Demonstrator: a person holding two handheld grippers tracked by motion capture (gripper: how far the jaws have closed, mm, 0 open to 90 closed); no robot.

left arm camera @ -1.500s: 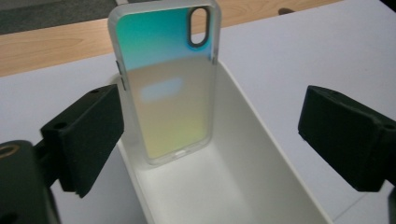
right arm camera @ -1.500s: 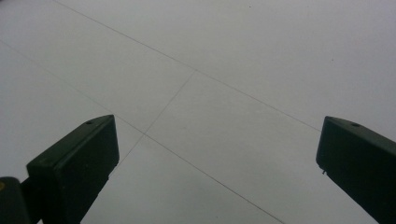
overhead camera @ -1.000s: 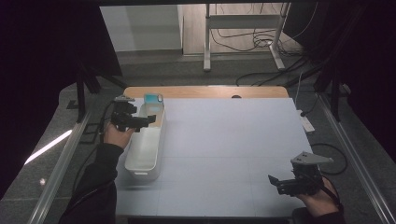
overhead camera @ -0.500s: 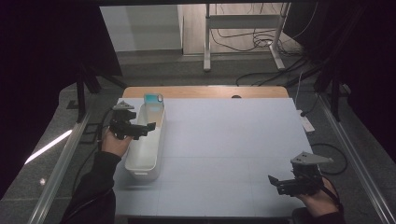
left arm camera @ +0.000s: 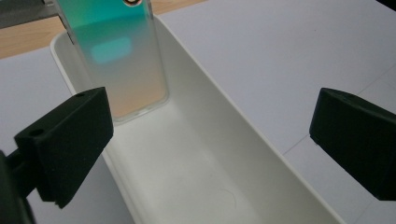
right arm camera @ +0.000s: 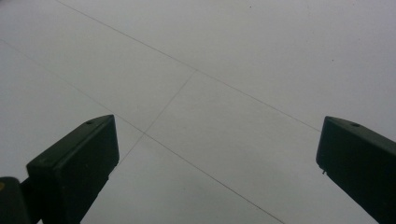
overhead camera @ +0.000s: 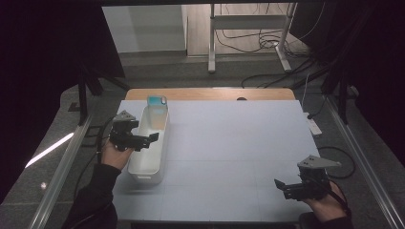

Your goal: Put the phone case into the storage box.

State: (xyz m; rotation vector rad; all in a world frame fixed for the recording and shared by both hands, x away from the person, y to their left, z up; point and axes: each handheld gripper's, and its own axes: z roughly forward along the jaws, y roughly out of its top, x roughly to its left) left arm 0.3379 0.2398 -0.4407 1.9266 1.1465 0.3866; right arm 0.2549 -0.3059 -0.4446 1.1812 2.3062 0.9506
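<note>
tray (overhead camera: 149, 162): plain white, as I see it
phone case (left arm camera: 119, 60): clear, teal at top fading to peach
my jaws: black
table (overhead camera: 239, 143): pale grey-blue mat with thin grid lines, bare wood strip along the far edge

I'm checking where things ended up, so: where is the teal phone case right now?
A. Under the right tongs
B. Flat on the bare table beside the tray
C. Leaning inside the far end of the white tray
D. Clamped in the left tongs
C: the teal phone case leans against the far end wall inside the white tray, while the left tongs are open and hold nothing.
</note>
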